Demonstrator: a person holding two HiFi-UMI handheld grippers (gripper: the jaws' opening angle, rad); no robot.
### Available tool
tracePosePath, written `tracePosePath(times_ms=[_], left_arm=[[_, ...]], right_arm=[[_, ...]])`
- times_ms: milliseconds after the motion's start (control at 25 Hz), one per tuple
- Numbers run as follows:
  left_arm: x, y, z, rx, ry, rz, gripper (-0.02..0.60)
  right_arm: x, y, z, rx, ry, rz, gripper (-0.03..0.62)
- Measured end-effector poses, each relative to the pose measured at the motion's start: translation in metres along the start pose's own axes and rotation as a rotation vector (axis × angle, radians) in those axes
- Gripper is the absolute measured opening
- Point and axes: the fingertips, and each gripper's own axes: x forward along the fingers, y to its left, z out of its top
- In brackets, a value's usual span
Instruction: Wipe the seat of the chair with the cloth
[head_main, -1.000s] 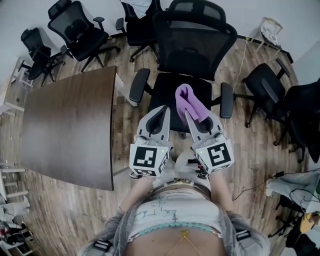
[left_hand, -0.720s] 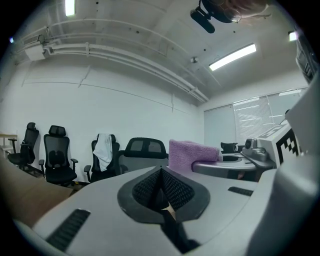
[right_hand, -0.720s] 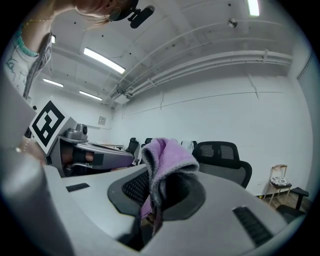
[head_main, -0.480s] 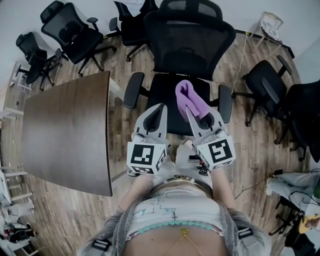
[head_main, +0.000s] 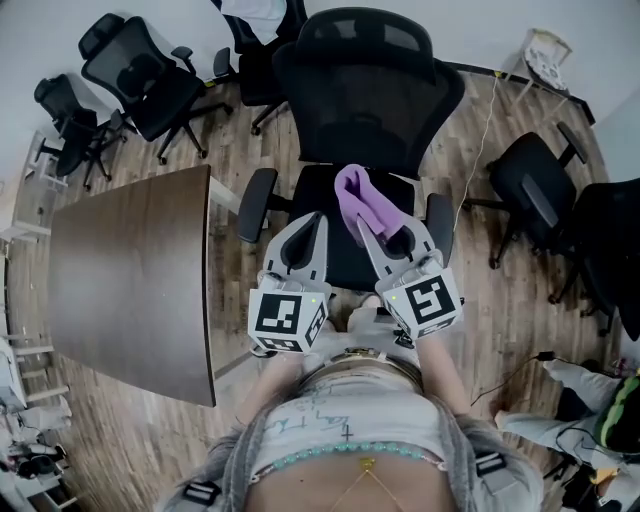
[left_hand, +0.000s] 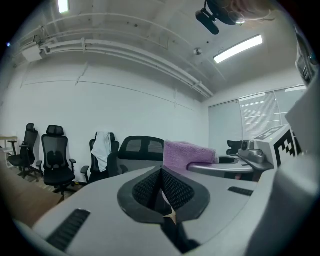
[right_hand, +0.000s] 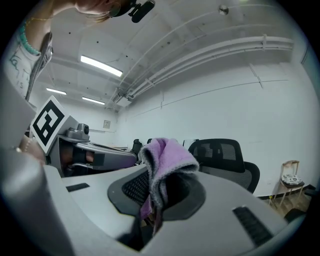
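A black office chair with a mesh back stands in front of me, its seat partly hidden by my grippers. My right gripper is shut on a folded purple cloth, which hangs above the seat; the same cloth droops over the closed jaws in the right gripper view. My left gripper hovers over the seat's left side, shut with nothing in it. In the left gripper view its jaws meet, and the cloth shows to the right.
A dark wooden table stands to the left, close to the chair's left armrest. Several other black office chairs ring the room, one at the right. A cable runs across the wooden floor.
The view has shifted so the chair sits lower and closer. Both grippers stay over the seat, and the right one still holds the cloth.
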Motion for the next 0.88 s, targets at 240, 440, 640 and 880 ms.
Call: tracePosePath(times_ms=[240,440,640,880], left_arm=[[0.020,0.000,-0.011,-0.007,0.026,0.041,0.008],[0.033,-0.002,-0.014,0.000,0.030,0.035,0.008],[0.049,0.011,-0.007,0.011,0.021,0.010,0.008],[0.073,0.047,-0.005,0.024,0.020,-0.094,0.008]], right_arm=[[0.005,-0.013,-0.009,-0.002,0.004,0.035,0.048],[0.008,-0.029,-0.011,-0.006,-0.005,0.016,0.048],[0.017,-0.046,-0.011,-0.005,0.002,-0.044,0.048],[0.054,-0.052,-0.015,0.004,0.020,-0.161,0.048]])
